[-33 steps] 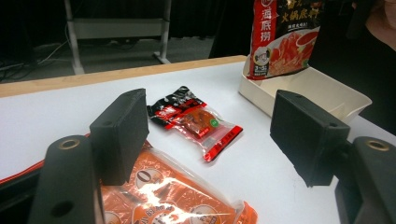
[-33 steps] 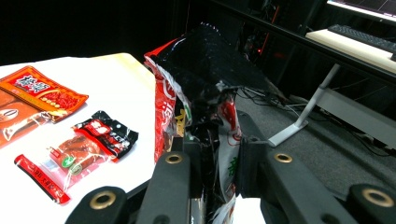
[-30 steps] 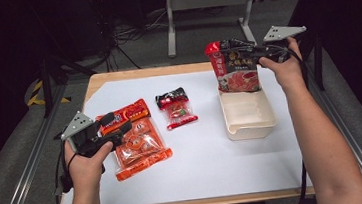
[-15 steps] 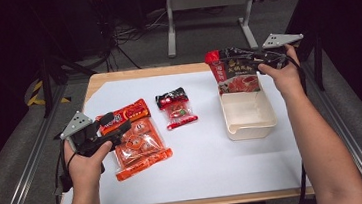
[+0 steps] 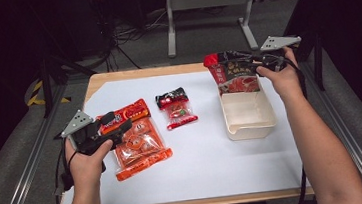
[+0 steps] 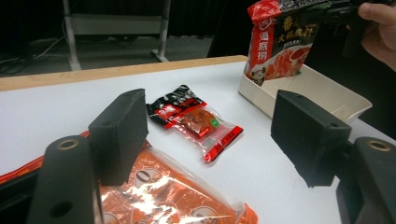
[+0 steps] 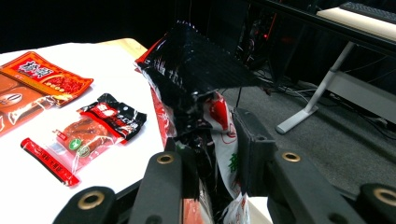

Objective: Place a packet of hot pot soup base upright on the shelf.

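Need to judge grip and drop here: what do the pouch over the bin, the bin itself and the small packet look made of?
Pouch: looks like glossy printed plastic film, crinkled where the right gripper holds its top.
Bin: cream, matte, probably rigid plastic; smooth walls with rounded corners.
Small packet: thin film, partly clear, shiny; contents show through.

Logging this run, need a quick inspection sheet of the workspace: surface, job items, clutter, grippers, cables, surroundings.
Surface: white sheet on wooden table.
Job's things: red-black pouch hanging above cream bin; orange packet, small snack pack lying flat.
Clutter: nothing seen.
Grippers: right gripper pinches the pouch top, jaws just easing open; left gripper open over the orange packet.
Cables: loose on the floor behind.
Surroundings: dark room, grey frame legs behind.
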